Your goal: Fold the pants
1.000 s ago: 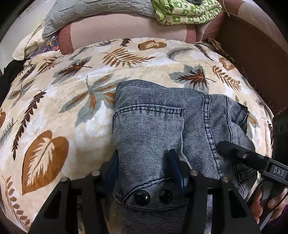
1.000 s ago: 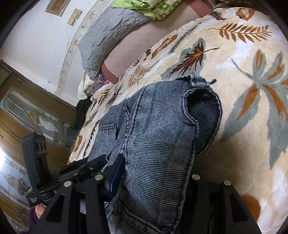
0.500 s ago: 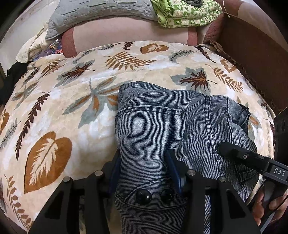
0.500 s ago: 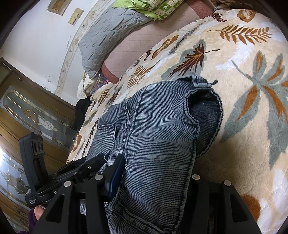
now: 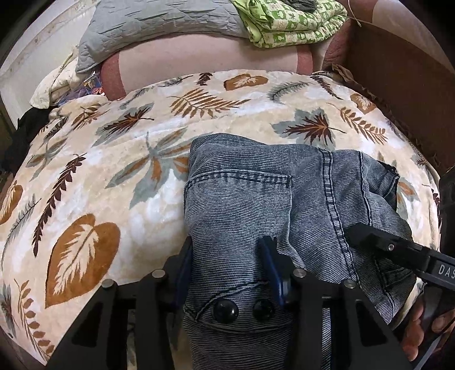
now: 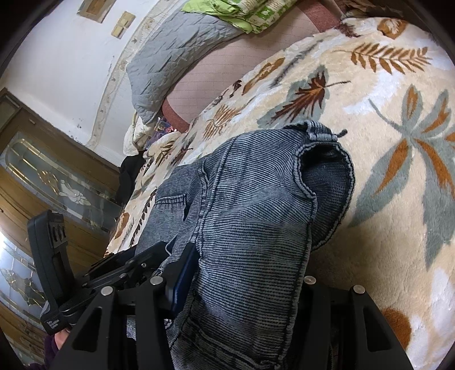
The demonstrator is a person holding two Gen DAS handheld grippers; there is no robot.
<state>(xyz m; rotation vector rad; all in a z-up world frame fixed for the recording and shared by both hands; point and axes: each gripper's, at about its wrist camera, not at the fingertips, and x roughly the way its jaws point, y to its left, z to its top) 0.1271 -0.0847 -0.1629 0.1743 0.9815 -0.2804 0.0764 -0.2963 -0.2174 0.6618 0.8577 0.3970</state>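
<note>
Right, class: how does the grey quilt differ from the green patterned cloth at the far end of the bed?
The grey quilt is plain with stitched lines; the green cloth carries a pale printed pattern. The quilt lies spread out; the cloth is folded in layers. Both rest on the pink bolster.

Both fisheye views are evenly and softly lit, with no hard shadows on the leaf-print blanket point(image 5: 119, 159). Strong barrel distortion bends straight edges, and black vignette fills all corners. In the right wrist view, bright glare enters through the patterned glass door panel point(image 6: 17, 256) at the left edge, overexposing that area; the white wall point(image 6: 65, 65) is bright but retains detail. A soft shadow lies beneath the denim pants point(image 6: 250, 227) on their right side. Fabric ribbing and stitching on the pants point(image 5: 241, 205) are sharp; no motion blur is visible. The black gripper frames at the bottom are underexposed.
</note>
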